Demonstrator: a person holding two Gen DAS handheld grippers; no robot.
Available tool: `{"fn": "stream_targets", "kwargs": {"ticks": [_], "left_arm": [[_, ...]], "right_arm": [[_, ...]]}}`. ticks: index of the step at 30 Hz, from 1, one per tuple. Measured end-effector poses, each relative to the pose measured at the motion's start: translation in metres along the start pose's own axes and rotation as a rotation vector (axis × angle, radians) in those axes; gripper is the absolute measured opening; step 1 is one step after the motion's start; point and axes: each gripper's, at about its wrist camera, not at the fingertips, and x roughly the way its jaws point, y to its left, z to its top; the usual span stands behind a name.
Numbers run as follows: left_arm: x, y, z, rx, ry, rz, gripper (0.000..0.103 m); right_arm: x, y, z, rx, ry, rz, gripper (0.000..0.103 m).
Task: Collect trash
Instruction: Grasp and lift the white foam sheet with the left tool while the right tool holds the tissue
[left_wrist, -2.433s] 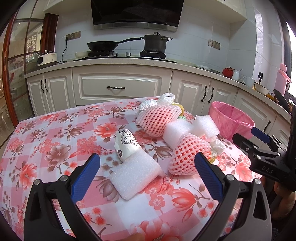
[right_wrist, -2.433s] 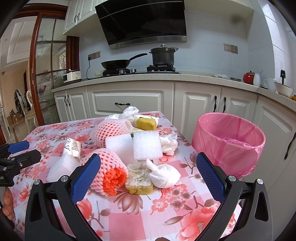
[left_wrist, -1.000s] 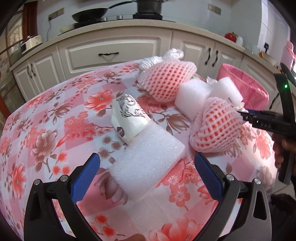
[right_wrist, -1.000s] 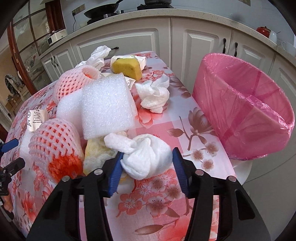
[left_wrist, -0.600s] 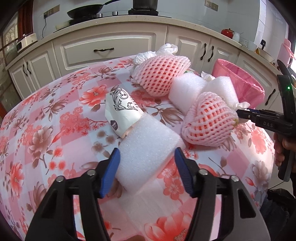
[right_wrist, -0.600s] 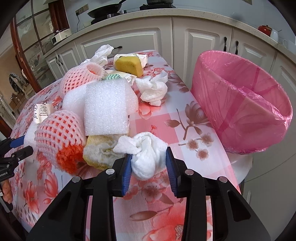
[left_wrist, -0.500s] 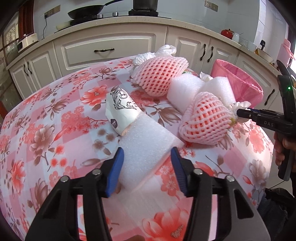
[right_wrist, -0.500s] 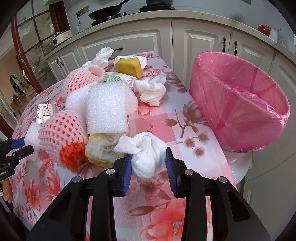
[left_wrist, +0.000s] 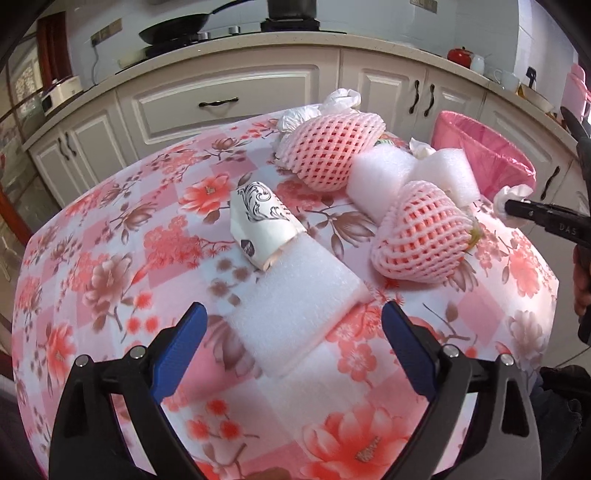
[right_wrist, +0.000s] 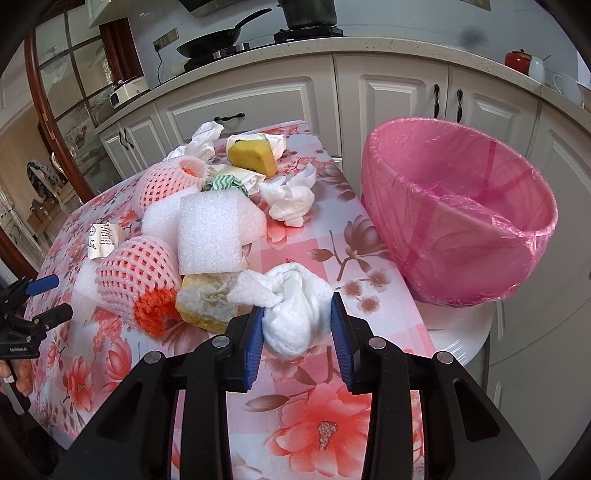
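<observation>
Since a second ago, my right gripper (right_wrist: 295, 332) has clamped onto the tissue wad (right_wrist: 295, 310) and lifted it a little off the counter (right_wrist: 332, 417); both blue pads press its sides and it bulges above them. My left gripper (left_wrist: 291, 332), which had pinched in on the foam sheet (left_wrist: 295, 295) half a second back, is opening again: the jaws stand wide and the near end of the sheet lies flat between them, touched by neither pad.

Beyond the right gripper, just past the wad, sits a worn yellow sponge (right_wrist: 207, 299), and beside it on the left an orange-lined foam net (right_wrist: 136, 277). A folded foam block (right_wrist: 214, 232) leans on top of the sponge. Farther back lie a crumpled tissue (right_wrist: 291, 199), a second foam net (right_wrist: 166, 184) and a yellow sponge (right_wrist: 255, 155). To the right of the counter's edge stands the pink-lined bin (right_wrist: 458, 218), its mouth tilted toward me.

From the left gripper outward, a printed paper cup (left_wrist: 262, 225) lies on its side touching the far end of the foam sheet. To its right is the near foam net, with the foam blocks and the other net behind it. The bin's rim shows at the far right, and my right gripper's tip is there with the white wad in it.
</observation>
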Motion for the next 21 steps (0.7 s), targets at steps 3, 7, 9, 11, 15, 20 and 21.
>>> {"fn": "stream_targets", "kwargs": {"ticks": [3, 7, 9, 11, 15, 20, 21], "left_arm": [[0.011, 0.007, 0.004, 0.013, 0.030, -0.011, 0.092], [0.022, 0.012, 0.011, 0.020, 0.053, -0.068, 0.091], [0.028, 0.009, 0.013, 0.032, 0.074, -0.078, 0.072], [0.029, 0.006, 0.013, 0.032, 0.080, -0.073, 0.072], [0.027, -0.002, 0.013, 0.010, 0.078, -0.044, 0.067], [0.014, -0.011, 0.012, -0.066, 0.047, -0.006, 0.053], [0.013, -0.015, 0.012, -0.063, 0.045, 0.002, 0.052]], "right_arm": [[-0.004, -0.002, 0.004, -0.010, -0.016, -0.012, 0.034], [-0.006, -0.006, 0.008, -0.006, -0.021, -0.013, 0.034], [-0.005, -0.006, 0.009, -0.004, -0.023, -0.013, 0.034], [-0.006, -0.006, 0.010, -0.006, -0.027, -0.014, 0.034], [-0.007, -0.005, 0.010, -0.008, -0.031, -0.009, 0.034], [-0.010, -0.003, 0.010, -0.015, -0.046, -0.005, 0.034], [-0.011, -0.003, 0.010, -0.015, -0.048, -0.004, 0.034]]}}
